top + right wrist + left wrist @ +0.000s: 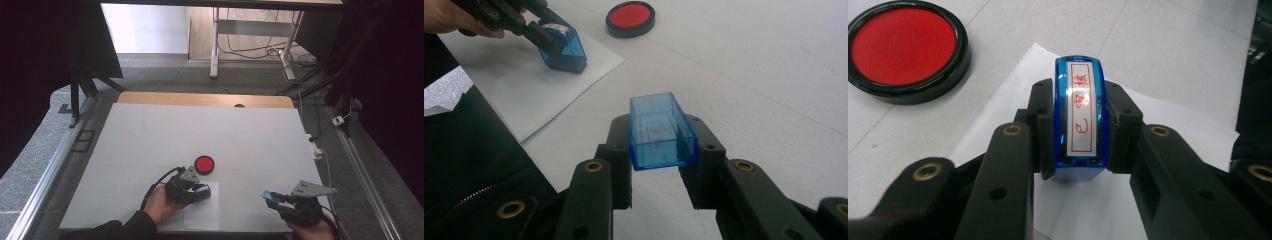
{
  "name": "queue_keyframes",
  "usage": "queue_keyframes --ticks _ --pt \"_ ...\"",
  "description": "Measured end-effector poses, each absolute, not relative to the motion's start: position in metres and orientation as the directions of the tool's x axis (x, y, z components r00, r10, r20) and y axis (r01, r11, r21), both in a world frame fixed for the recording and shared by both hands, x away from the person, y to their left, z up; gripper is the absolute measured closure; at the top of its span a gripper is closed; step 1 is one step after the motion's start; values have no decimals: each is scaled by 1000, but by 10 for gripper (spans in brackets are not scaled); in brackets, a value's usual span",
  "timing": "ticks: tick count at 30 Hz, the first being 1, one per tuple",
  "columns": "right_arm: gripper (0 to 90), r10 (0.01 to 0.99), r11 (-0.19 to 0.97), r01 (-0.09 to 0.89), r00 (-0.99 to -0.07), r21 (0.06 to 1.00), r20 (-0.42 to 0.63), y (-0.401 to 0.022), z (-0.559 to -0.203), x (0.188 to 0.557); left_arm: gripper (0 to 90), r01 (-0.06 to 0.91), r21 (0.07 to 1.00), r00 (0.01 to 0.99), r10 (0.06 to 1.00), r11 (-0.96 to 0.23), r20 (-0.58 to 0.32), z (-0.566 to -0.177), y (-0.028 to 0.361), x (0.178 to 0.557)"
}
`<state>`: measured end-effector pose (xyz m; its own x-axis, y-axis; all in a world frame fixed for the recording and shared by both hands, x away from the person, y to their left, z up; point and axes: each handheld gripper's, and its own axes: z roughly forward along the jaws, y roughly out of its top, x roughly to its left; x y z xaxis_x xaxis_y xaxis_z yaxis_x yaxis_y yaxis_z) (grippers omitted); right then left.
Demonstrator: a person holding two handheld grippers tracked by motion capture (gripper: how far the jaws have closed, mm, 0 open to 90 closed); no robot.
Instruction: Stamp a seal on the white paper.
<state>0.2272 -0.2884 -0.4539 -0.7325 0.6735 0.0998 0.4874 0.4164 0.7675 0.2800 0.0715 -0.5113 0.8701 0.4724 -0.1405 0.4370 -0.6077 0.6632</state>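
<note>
My left gripper (1080, 125) is shut on a blue stamp (1079, 117) with a white label printed in red characters. The stamp's base rests on a white sheet of paper (204, 216) near the table's front edge. From above, the left gripper (201, 193) and the stamp (203, 191) sit just in front of a round red ink pad (204, 164) in a black case. My right gripper (655, 150) is shut on the stamp's clear blue cap (661, 131), held above the table with its open side up. In the high view the right gripper (272, 198) stands at the front right with the cap (273, 196).
A white mat (165, 135) covers the table, with a wooden edge (205, 98) at the back. Metal rails run along both sides. A dark sleeve (469, 165) lies at the lower left of the right gripper view. Table legs and cables stand on the floor beyond.
</note>
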Motion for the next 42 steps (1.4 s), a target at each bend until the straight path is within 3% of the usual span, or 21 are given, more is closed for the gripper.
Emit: queue_keyframes --ticks 6,21,36,42 --pt "683 673 417 486 -733 768 98 -288 -454 227 700 450 664 867 470 -597 -165 -512 74 282" --pt "683 673 417 487 -733 768 99 -288 -454 228 698 416 658 875 473 -628 -102 -510 68 276" --pt "683 672 411 487 -733 770 105 -289 -454 228 694 463 659 866 461 -592 -194 -506 73 285" --pt "683 672 410 487 -733 771 105 -290 -454 228 693 450 679 869 461 -580 -182 -499 77 282"
